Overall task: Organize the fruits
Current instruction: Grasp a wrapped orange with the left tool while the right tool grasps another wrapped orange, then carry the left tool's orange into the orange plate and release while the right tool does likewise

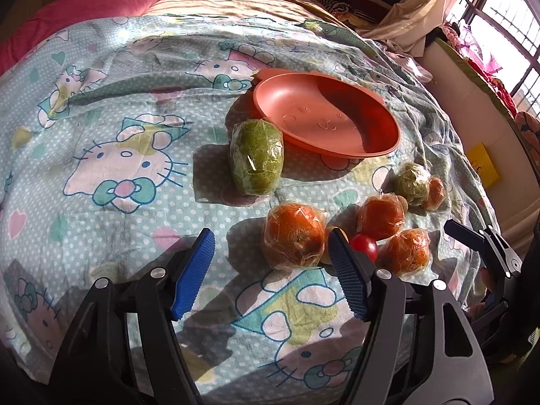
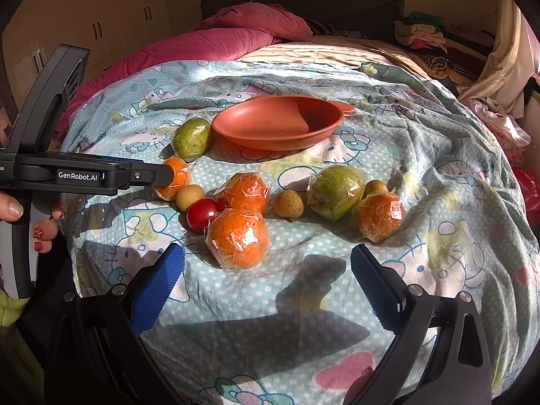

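An empty salmon bowl [image 1: 324,114] [image 2: 276,125] lies on the cartoon-cat bedsheet [image 1: 118,168]. Beside it rests a wrapped green fruit [image 1: 256,157] [image 2: 190,138]. Nearer lie several wrapped oranges, a red tomato [image 1: 364,246] [image 2: 201,213], small tan fruits [image 2: 288,204] and a second green fruit [image 2: 334,190]. My left gripper [image 1: 270,236] is open, straddling the leftmost orange [image 1: 293,234] without its pads pressing it. In the right wrist view that left gripper [image 2: 165,175] reaches in from the left. My right gripper [image 2: 266,249] is open just short of another orange [image 2: 238,238].
A pink quilt [image 2: 202,47] is bunched at the head of the bed. Folded clothes [image 2: 425,37] pile up at the back right. A wall and window [image 1: 506,17] run along the bed's right side. A hand [image 2: 40,229] holds the left gripper's handle.
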Available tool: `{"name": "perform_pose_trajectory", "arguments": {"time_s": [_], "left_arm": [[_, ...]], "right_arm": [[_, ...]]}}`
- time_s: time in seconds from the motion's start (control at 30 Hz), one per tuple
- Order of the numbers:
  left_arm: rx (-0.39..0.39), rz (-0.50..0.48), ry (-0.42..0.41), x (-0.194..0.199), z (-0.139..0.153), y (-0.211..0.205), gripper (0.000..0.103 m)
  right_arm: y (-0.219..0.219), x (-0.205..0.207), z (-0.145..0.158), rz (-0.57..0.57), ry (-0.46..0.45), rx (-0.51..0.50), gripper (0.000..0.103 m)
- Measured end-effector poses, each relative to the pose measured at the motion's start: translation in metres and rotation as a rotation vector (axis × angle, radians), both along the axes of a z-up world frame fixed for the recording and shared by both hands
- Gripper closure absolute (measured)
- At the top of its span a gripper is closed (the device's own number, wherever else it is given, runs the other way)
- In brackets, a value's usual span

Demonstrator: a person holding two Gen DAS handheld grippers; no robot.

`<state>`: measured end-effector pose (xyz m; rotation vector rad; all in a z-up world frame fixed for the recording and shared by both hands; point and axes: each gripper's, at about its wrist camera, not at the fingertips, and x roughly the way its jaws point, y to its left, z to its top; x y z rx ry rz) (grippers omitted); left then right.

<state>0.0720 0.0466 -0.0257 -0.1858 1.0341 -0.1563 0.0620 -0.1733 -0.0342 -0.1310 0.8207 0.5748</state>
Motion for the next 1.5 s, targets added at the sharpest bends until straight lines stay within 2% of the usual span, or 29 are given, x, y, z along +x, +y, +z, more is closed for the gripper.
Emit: {"name": "perform_pose_trajectory", "arguments": {"time_s": [0.07,0.1,0.13,0.17,0.27,0.43,0.5,0.9,1.2,1.5], "left_arm": [[-0.005,-0.02,0.007,0.002,-0.002,-0.003,0.054],[-0.004,-0.027,0.009,0.003,-0.002,-0.005,0.056],[-0.005,-0.037,0.01,0.004,-0.003,-0.007,0.06],[-0.012,-0.046,0.012,0.005,-0.004,-0.008,0.064],[-0.02,-0.062,0.013,0.008,-0.004,-0.011,0.069],[-0.033,-0.071,0.022,0.013,-0.006,-0.011,0.069],[-0.038,-0.073,0.025,0.015,-0.007,-0.011,0.069],[-0.056,-0.082,0.041,0.026,-0.009,-0.009,0.07],[-0.068,-0.095,-0.006,0.023,0.02,-0.013,0.07],[-0.069,-0.08,-0.037,0.054,0.042,-0.011,0.07]], "right_arm": [[0.002,0.001,0.0,0.007,-0.004,0.0,0.006],[0.004,0.001,-0.001,0.009,-0.006,-0.004,0.009],[0.005,0.002,-0.002,0.013,-0.003,-0.007,0.014],[0.006,0.004,-0.003,0.017,0.004,-0.01,0.025],[0.008,0.006,-0.007,0.031,0.017,-0.006,0.035],[0.013,0.009,-0.01,0.066,0.038,0.013,0.049],[0.016,0.011,-0.011,0.088,0.056,0.028,0.061],[-0.006,0.017,0.003,0.064,0.073,0.108,0.064],[-0.03,0.048,0.031,0.017,0.042,0.168,0.064],[-0.011,0.084,0.036,0.058,0.018,0.125,0.064]]}}
